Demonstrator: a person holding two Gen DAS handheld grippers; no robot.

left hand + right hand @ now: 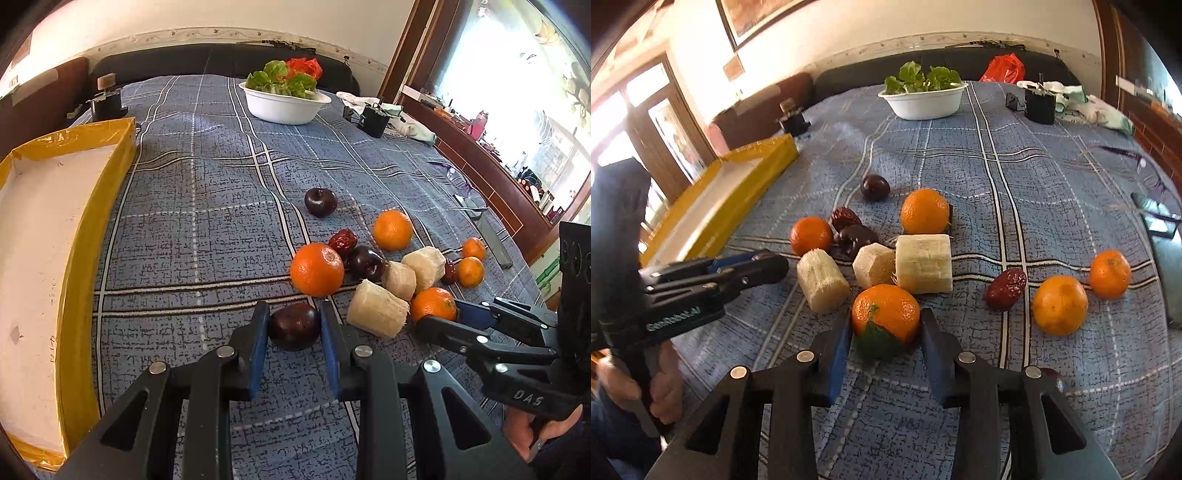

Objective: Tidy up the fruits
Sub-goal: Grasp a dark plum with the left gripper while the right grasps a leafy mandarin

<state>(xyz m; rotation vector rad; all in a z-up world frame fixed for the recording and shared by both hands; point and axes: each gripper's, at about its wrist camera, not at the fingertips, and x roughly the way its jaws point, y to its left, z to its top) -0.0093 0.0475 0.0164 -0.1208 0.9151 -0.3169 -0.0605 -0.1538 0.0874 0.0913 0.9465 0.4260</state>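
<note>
1. Fruit lies scattered on a blue checked bedspread [207, 192]: oranges, dark plums, red dates and pale peeled cane chunks [923, 264].
2. Parts of the yellow-edged tray [94, 229] are cut off at the left wrist view's left border; in the right wrist view, the left tongs' tips are turned away and hard to read.
3. Left gripper [294, 326] is clamped on a dark plum [294, 325], both blue pads pressing its sides.
4. Right gripper [885, 325] squeezes a leafy orange [885, 314] resting on the cloth, just beside the cane chunks.
</note>
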